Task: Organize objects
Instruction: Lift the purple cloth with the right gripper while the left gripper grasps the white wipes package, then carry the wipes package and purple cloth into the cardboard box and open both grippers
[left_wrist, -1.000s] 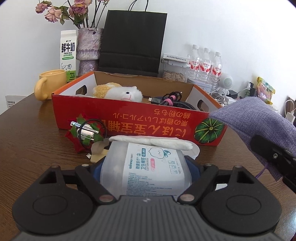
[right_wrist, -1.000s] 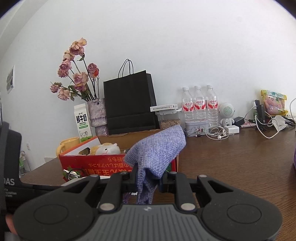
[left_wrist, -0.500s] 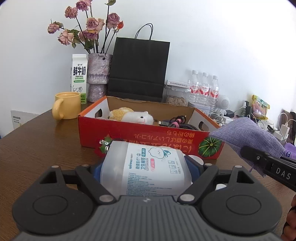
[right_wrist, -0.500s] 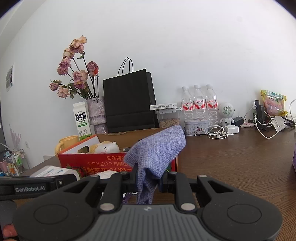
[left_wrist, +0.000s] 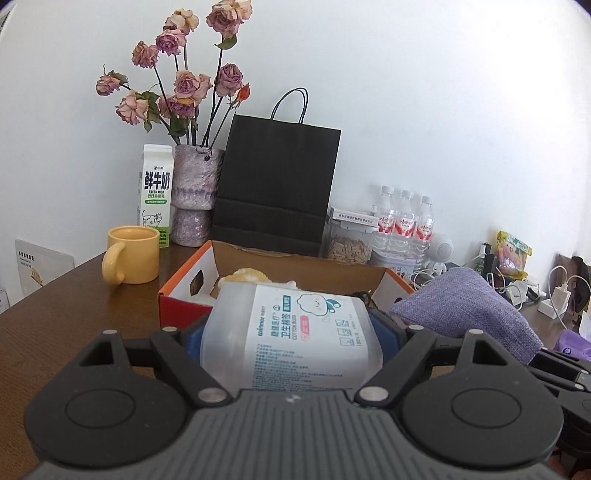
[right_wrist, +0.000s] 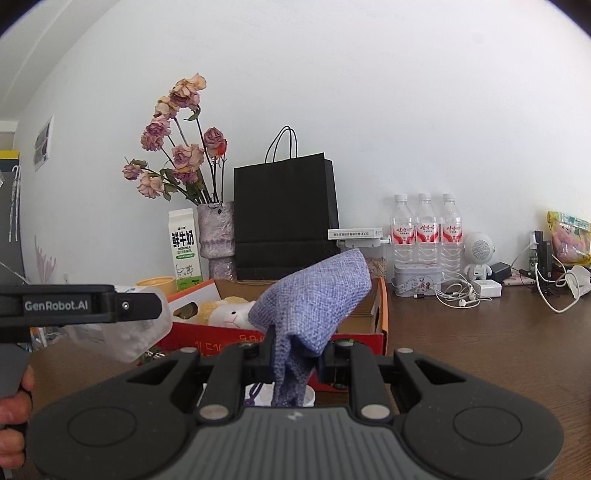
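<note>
Left hand-held gripper (left_wrist: 291, 332): jaws set wide, clamped on a clear plastic cotton bud box (left_wrist: 291, 332) (white label, blue print), blue pads pressing both of its sides. The box is off the table (left_wrist: 55, 332), held in the air at the near edge of the red cardboard box (left_wrist: 177, 299), tilted slightly down at the front.

Right hand-held gripper (right_wrist: 295, 360): jaws pinched nearly shut on a purple woven cloth pouch (right_wrist: 314, 295). Pouch stands up out of the jaws and flops forward, with its lower end hanging below them; a thin purple drawstring (right_wrist: 253, 395) dangles there. In the left wrist view the same pouch sits to the right of the cotton bud box, level with it.

Red cardboard box is open-topped and sits on the table in front of both grippers. Inside it: a white and yellow plush toy (right_wrist: 229, 314) on the left side; something dark next to it in the left wrist view, mostly hidden by the cotton bud box (can't tell what).

Behind the red box along the wall: yellow mug (left_wrist: 133, 260), milk carton (left_wrist: 157, 194), vase of dried roses (left_wrist: 194, 194), black paper bag (left_wrist: 277, 184), three water bottles (left_wrist: 404, 221). Right end of the table: earphones, chargers, cables.

A person's hand (right_wrist: 13, 410) grips the left gripper's handle at the left edge of the right wrist view.
</note>
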